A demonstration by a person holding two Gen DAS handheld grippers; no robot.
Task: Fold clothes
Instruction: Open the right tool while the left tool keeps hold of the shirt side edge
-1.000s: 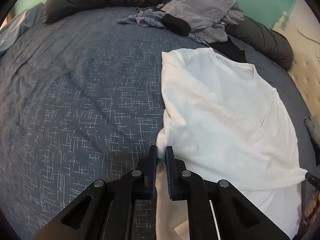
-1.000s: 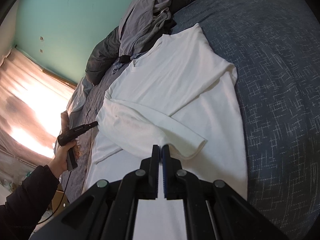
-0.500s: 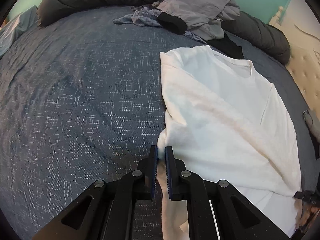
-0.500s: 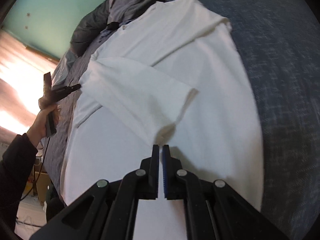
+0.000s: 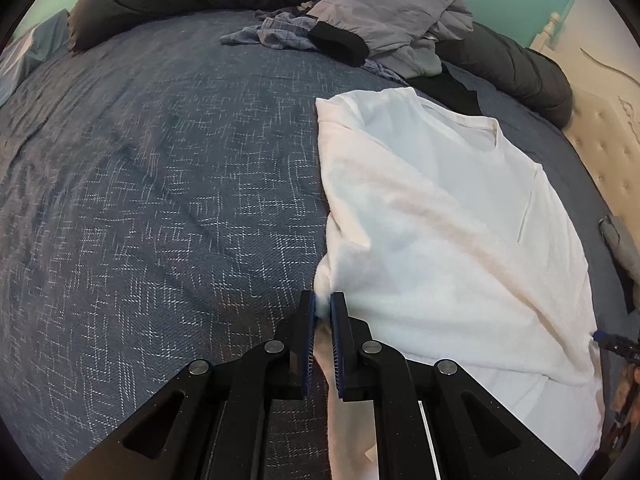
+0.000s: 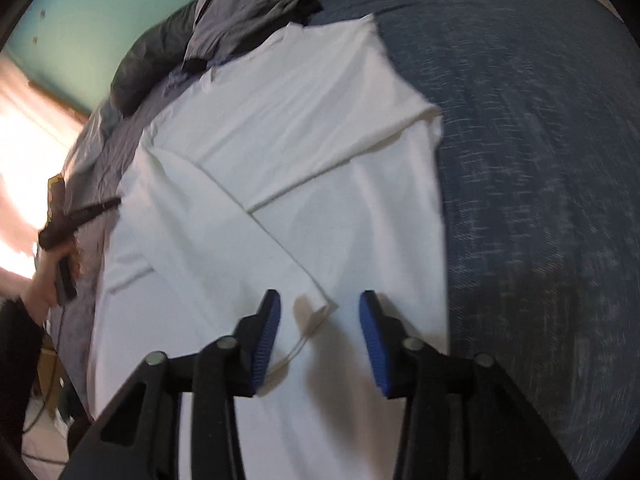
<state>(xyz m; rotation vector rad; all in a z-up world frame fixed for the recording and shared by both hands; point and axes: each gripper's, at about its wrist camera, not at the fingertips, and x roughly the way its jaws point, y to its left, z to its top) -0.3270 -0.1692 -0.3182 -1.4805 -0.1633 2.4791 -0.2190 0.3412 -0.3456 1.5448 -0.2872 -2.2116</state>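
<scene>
A white T-shirt lies flat on the blue bedspread, neck towards the far clothes heap. My left gripper is shut on the shirt's near left edge, bunching the cloth between its pads. In the right wrist view the same shirt has one sleeve folded slantwise across its body. The sleeve's cuff lies under my right gripper, whose jaws are opening, with the pads off the cloth. The left gripper shows there at the shirt's left edge. In the left wrist view, the right gripper is at the far right.
A heap of grey clothes and a dark quilt lie at the bed's far end. A cream tufted headboard stands to the right. A person's hand in a dark sleeve holds the left gripper. Bare bedspread lies beside the shirt.
My right gripper's jaws went from shut to open and it swung in over the sleeve's cuff. The folded sleeve now lies flatter. My left gripper kept its hold and place.
</scene>
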